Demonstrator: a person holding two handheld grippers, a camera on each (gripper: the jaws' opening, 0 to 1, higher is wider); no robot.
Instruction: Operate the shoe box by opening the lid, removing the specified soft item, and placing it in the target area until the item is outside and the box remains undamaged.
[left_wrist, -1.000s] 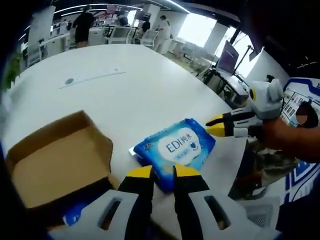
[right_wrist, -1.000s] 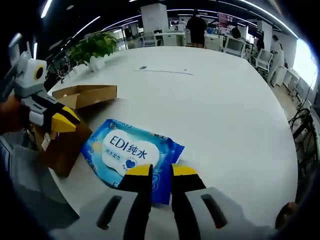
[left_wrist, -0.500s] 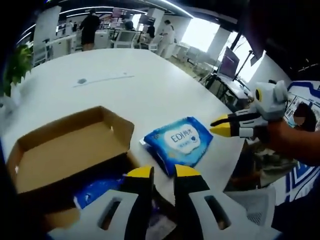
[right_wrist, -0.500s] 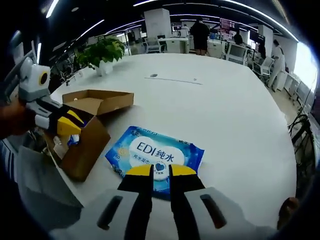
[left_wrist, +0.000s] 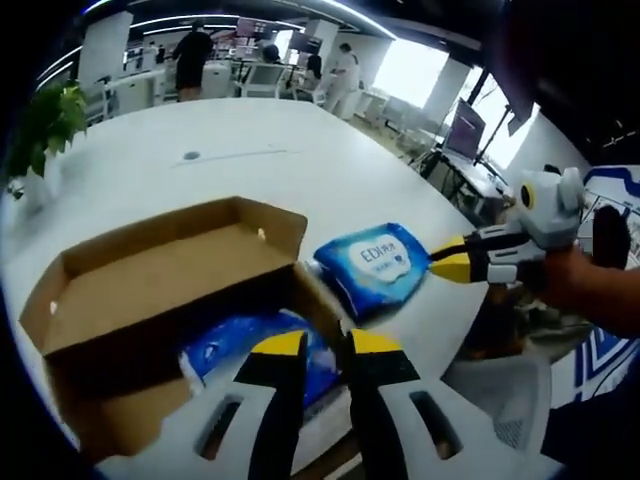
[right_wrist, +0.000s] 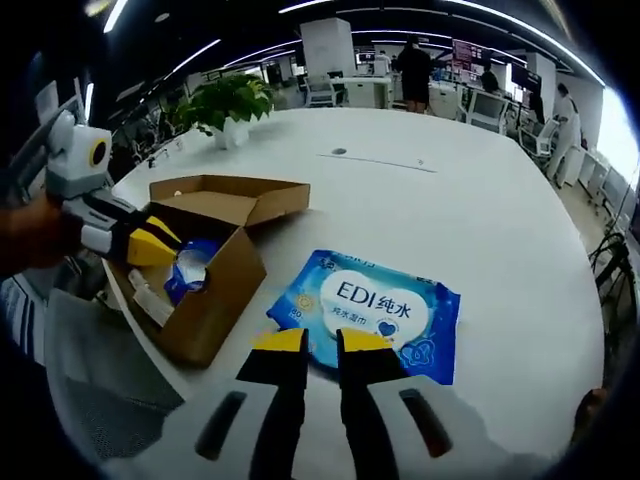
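An open brown cardboard shoe box (left_wrist: 150, 300) stands on the white table (left_wrist: 200, 160), its lid folded back. A blue soft pack (left_wrist: 250, 350) lies inside it. Another blue wipes pack (left_wrist: 375, 265) printed "EDI" lies flat on the table just right of the box. My left gripper (left_wrist: 315, 345) hovers over the box's near corner, jaws together and empty. My right gripper (left_wrist: 452, 266) comes in from the right, tips together, close to the pack's edge. In the right gripper view, my right gripper (right_wrist: 308, 342) sits just short of the wipes pack (right_wrist: 375, 315), with the box (right_wrist: 215, 290) and my left gripper (right_wrist: 150, 245) to the left.
A potted plant (right_wrist: 235, 100) stands at the table's far edge. Desks, monitors and several people fill the office behind. The table edge runs close below both grippers, and a person's hand (left_wrist: 590, 290) holds the right gripper.
Both views have drawn back from the wipes pack, which stays flat on the table. The left gripper view now looks over the open box, showing the blue pack inside.
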